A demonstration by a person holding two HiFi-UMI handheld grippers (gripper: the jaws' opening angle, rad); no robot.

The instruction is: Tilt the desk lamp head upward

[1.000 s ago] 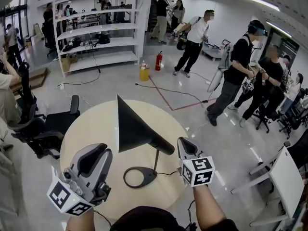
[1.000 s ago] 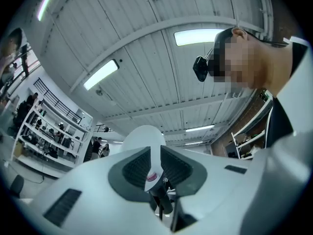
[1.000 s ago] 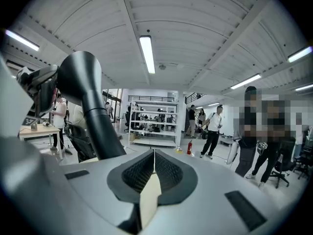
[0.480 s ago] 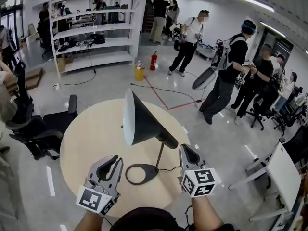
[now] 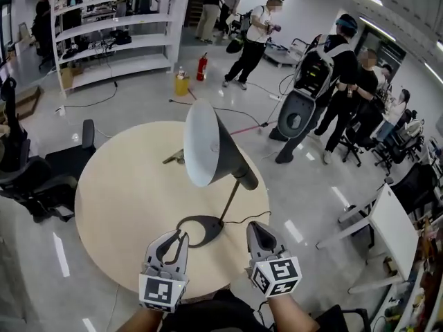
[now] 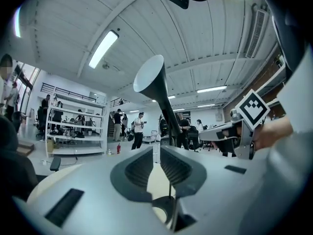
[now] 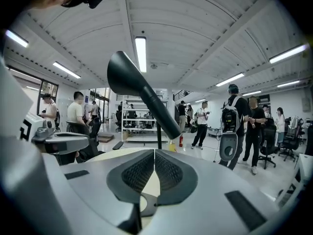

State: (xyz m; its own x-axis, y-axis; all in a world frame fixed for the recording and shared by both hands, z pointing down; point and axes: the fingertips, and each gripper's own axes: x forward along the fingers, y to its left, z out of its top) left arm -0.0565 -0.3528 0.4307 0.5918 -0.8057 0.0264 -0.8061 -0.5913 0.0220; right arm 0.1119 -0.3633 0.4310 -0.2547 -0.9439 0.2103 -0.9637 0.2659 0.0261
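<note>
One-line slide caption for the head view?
Upward-tilted black desk lamp on round table; left gripper and right gripper hover nearby, empty.

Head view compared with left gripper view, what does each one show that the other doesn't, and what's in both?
Only the head view: the round table's full outline, the left tool's marker cube, the white desk. Only the left gripper view: that tool's ribbed pads, with the slim gap between them seen head-on. Both: the tilted lamp head, the right tool, the white shelving.
</note>
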